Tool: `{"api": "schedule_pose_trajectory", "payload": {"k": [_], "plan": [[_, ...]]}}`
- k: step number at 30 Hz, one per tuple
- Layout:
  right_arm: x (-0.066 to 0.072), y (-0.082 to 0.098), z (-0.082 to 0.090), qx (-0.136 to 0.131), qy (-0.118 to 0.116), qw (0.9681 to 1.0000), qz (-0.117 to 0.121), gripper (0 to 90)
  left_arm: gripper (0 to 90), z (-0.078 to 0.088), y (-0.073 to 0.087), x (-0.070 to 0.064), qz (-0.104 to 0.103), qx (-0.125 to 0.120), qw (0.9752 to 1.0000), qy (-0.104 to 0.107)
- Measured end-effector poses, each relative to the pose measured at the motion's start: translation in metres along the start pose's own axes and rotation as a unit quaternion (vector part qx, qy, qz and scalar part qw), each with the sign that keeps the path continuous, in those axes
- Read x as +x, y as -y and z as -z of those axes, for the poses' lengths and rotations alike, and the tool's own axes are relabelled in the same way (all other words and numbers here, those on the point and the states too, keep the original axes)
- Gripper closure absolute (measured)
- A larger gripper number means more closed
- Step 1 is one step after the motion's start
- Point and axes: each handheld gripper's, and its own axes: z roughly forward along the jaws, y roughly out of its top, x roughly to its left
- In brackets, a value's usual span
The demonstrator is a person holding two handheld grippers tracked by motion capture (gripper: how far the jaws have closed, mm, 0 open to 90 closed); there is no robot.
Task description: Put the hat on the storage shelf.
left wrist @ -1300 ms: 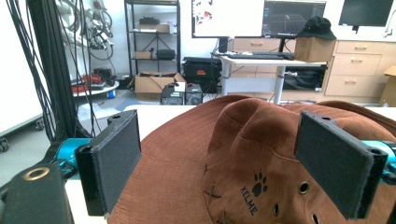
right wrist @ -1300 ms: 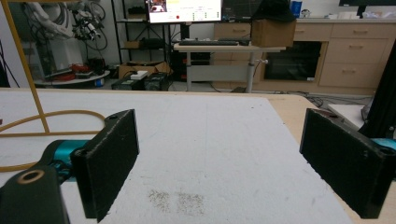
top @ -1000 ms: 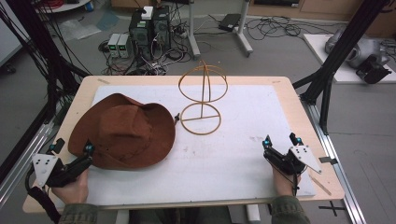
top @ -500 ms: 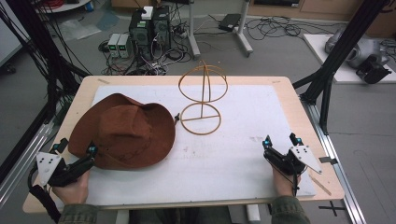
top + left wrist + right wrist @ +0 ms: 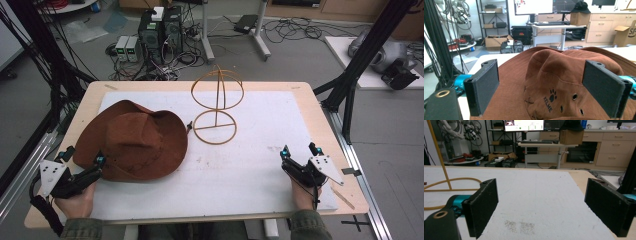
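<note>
- Brown suede hat (image 5: 134,141), wide-brimmed with eyelets and a paw logo, is laid on the table's (image 5: 300,100) left half, beside a wire stand (image 5: 216,107).
- Left gripper (image 5: 100,161) is spread wide at the brim.
- Right gripper (image 5: 297,150) is spread wide, nothing held.

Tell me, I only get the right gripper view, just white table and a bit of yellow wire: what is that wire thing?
Observer: A wire hat stand, standing upright on the table.
Operator: Is there a hat?
Observer: Yes, a brown hat lies left of the stand, not on it.
Operator: Where's the other hand?
Observer: The left gripper sits at the hat's near brim, jaws open.
Operator: Any writing on it?
Observer: "KELME" with a paw print.
</note>
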Motion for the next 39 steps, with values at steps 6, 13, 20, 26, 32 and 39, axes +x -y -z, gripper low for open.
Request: {"api": "schedule_pose_trajectory", "payload": {"k": [6, 13, 20, 26, 32, 39], "plan": [[0.0, 0.0, -0.001, 0.001, -0.002, 1.0, 0.003, 11.0, 14.4, 0.0, -0.002, 0.006, 0.01, 0.006, 0.9999, 0.005], [0.001, 0.001, -0.001, 0.003, -0.002, 1.0, 0.002, 11.0, 14.3, -0.006, -0.004, 0.007, 0.014, 0.036, 0.9988, 0.029], [0.0, 0.001, -0.002, 0.004, -0.003, 1.0, 0.004, 11.1, 15.6, -0.018, -0.006, -0.001, -0.008, 0.088, 0.9937, 0.069], [0.0, 0.001, -0.002, 0.003, -0.004, 1.0, 0.004, 11.1, 15.6, -0.027, -0.007, -0.011, -0.016, 0.112, 0.9901, 0.083], [0.0, 0.001, -0.002, 0.008, -0.005, 0.9999, 0.003, 11.0, 17.9, -0.039, -0.005, -0.016, 0.001, 0.155, 0.9829, 0.099], [0.001, 0.001, -0.003, 0.013, -0.014, 0.9998, 0.003, 11.0, 19.2, -0.056, -0.004, -0.018, 0.016, 0.188, 0.9762, 0.107]]}}
